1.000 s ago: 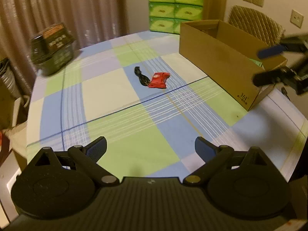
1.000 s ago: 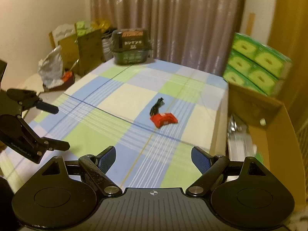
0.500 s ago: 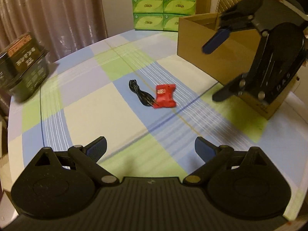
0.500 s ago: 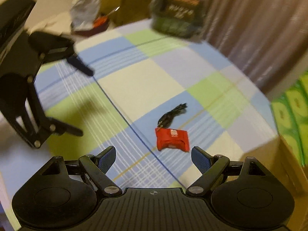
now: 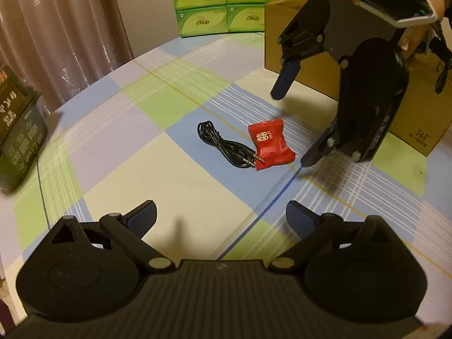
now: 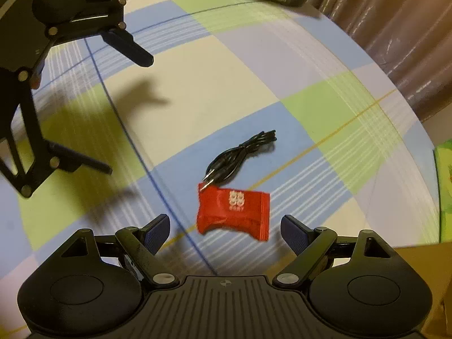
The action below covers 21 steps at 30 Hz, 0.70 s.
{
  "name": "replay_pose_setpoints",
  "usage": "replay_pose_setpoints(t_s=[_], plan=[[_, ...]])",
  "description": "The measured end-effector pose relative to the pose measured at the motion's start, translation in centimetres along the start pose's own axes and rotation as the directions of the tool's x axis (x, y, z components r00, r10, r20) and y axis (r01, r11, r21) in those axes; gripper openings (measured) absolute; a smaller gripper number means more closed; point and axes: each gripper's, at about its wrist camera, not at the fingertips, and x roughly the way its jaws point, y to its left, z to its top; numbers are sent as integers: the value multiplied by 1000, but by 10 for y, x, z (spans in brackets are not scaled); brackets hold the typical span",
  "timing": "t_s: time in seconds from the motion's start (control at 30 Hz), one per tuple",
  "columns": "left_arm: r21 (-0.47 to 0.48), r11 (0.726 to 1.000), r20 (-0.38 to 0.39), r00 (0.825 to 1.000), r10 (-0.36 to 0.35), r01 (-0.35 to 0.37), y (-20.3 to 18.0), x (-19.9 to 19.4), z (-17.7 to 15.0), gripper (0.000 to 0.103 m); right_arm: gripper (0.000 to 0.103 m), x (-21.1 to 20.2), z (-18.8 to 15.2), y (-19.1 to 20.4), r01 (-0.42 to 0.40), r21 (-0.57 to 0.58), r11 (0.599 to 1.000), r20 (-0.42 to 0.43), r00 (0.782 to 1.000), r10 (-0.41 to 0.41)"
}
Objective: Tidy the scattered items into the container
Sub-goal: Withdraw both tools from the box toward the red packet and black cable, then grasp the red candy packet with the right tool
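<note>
A red snack packet [image 5: 269,144] lies flat on the checked tablecloth, with a coiled black audio cable [image 5: 223,147] touching its left edge. My right gripper [image 5: 296,121] points steeply down just right of the packet, open and empty. From its own camera the packet [image 6: 234,209] sits just ahead of the open right gripper [image 6: 226,233], with the cable [image 6: 240,155] beyond it. My left gripper [image 5: 220,217] is open and empty, nearer the table's front, short of both items; it shows again at the left [image 6: 121,113]. The cardboard box [image 5: 418,113] stands behind the right gripper.
Green tissue boxes [image 5: 220,8] are stacked behind the table's far edge. A dark printed box [image 5: 17,135] sits at the table's left side. Curtains hang behind. A hand [image 5: 418,39] grasps the right gripper's handle.
Both grippers have come down and moved in toward the packet and cable. The right one swung from beside the cardboard box to just over the packet, tipping downward. Neither has closed.
</note>
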Motion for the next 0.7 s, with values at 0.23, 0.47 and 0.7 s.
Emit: replay_pose_setpoints(t_s=[0.23, 0.47, 0.7], plan=[[0, 1000, 3, 1000, -5, 5, 4, 11, -3, 96, 83, 20, 9, -13, -23, 60, 998, -48, 999, 26], [25, 999, 0, 1000, -20, 20, 6, 18, -2, 96, 83, 28, 9, -22, -70, 95, 993, -59, 995, 75], [41, 999, -14, 1000, -23, 23, 9, 27, 6, 96, 59, 19, 9, -27, -83, 107, 991, -42, 995, 88]])
